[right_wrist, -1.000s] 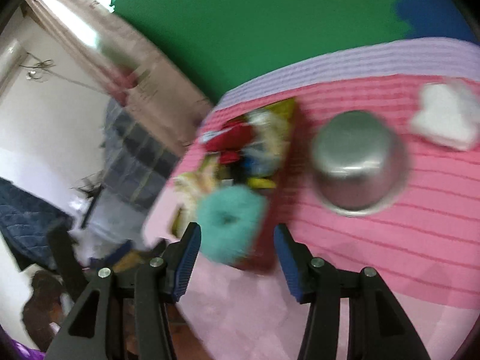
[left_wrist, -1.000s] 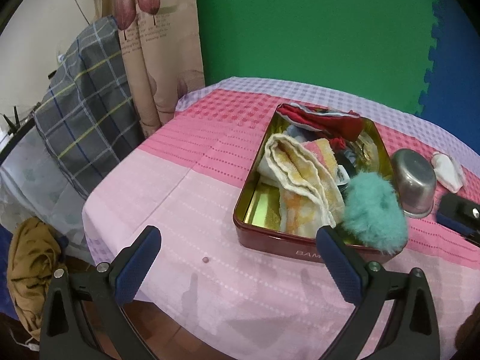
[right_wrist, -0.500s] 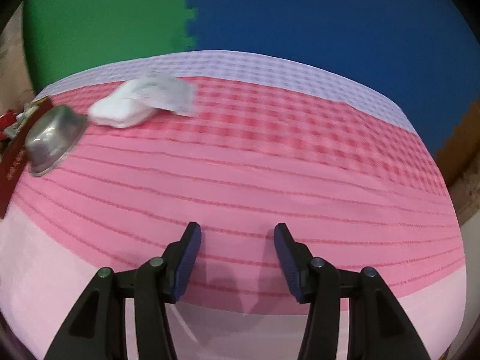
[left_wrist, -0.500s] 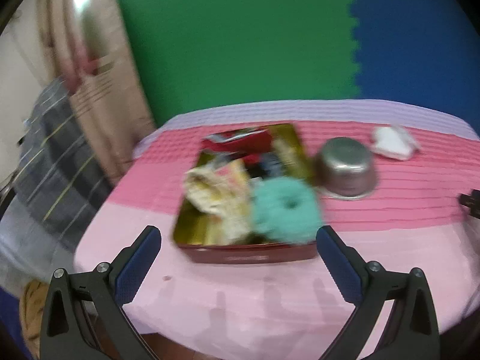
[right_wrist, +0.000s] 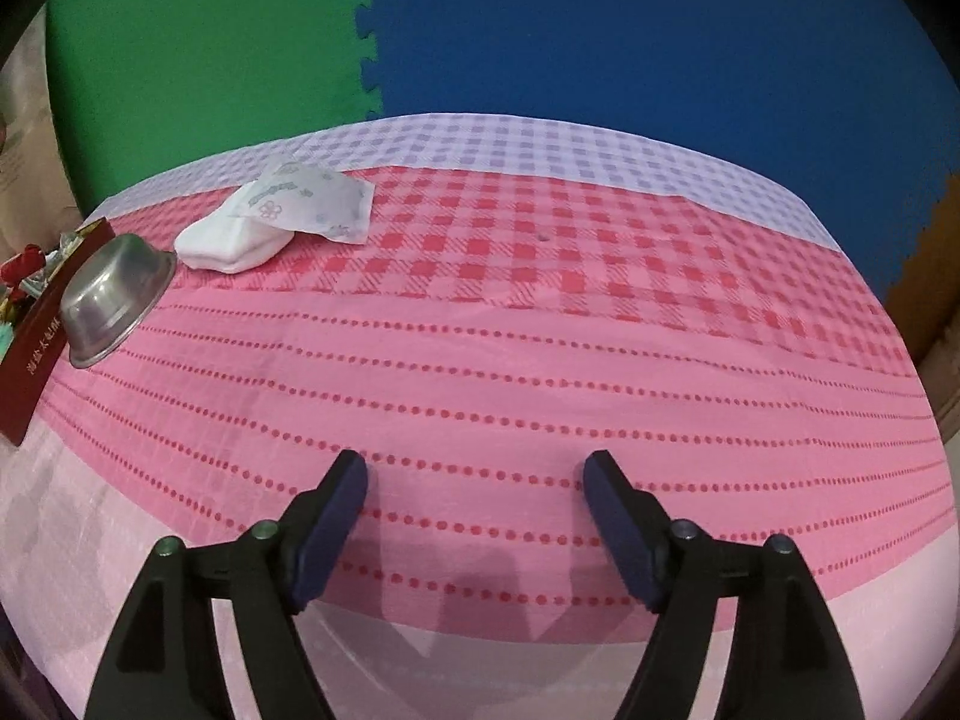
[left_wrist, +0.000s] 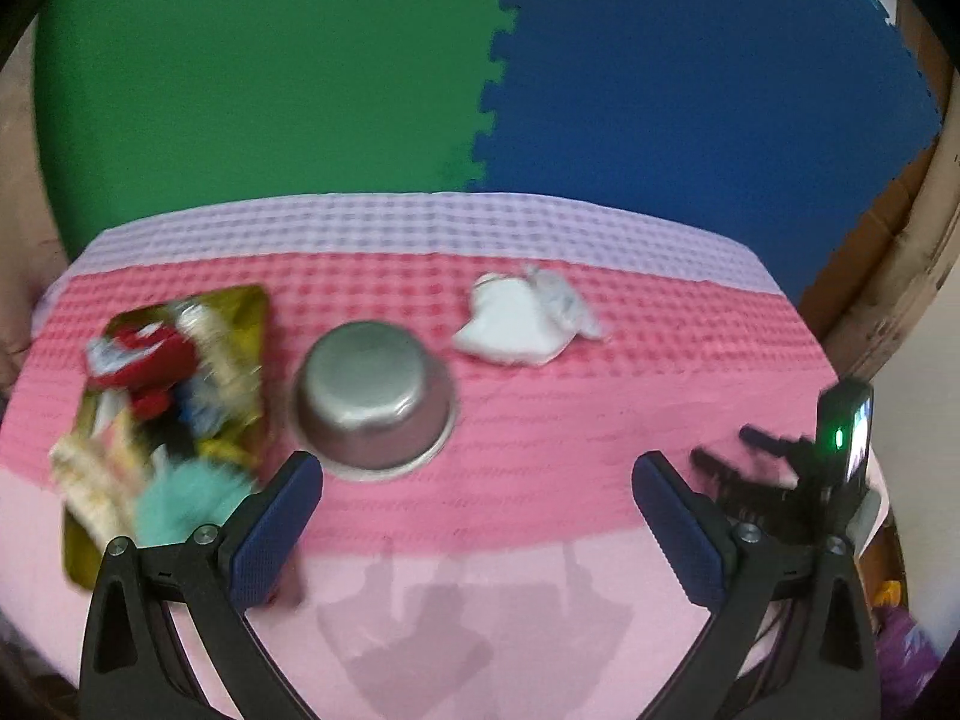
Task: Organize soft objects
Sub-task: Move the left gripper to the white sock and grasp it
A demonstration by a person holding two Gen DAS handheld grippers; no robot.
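A red tin tray (left_wrist: 255, 306) at the table's left holds several soft things: a teal fluffy piece (left_wrist: 180, 498), a cream towel (left_wrist: 90, 474) and a red cloth (left_wrist: 150, 354). A white soft pack with a printed wrapper (left_wrist: 522, 324) lies at the far middle; it also shows in the right wrist view (right_wrist: 270, 222). My left gripper (left_wrist: 477, 492) is open and empty above the table's near edge. My right gripper (right_wrist: 477, 480) is open and empty over bare cloth, far right of the pack.
An upturned steel bowl (left_wrist: 372, 396) stands between the tray and the pack, also in the right wrist view (right_wrist: 114, 294). The tray's red side (right_wrist: 33, 354) is at the left edge. The other gripper's body (left_wrist: 840, 450) is at the right. Green and blue foam wall behind.
My left gripper has swung right, so the tray slid to the left of view and the pack came in. My right gripper has swung right off the tray and opened wider.
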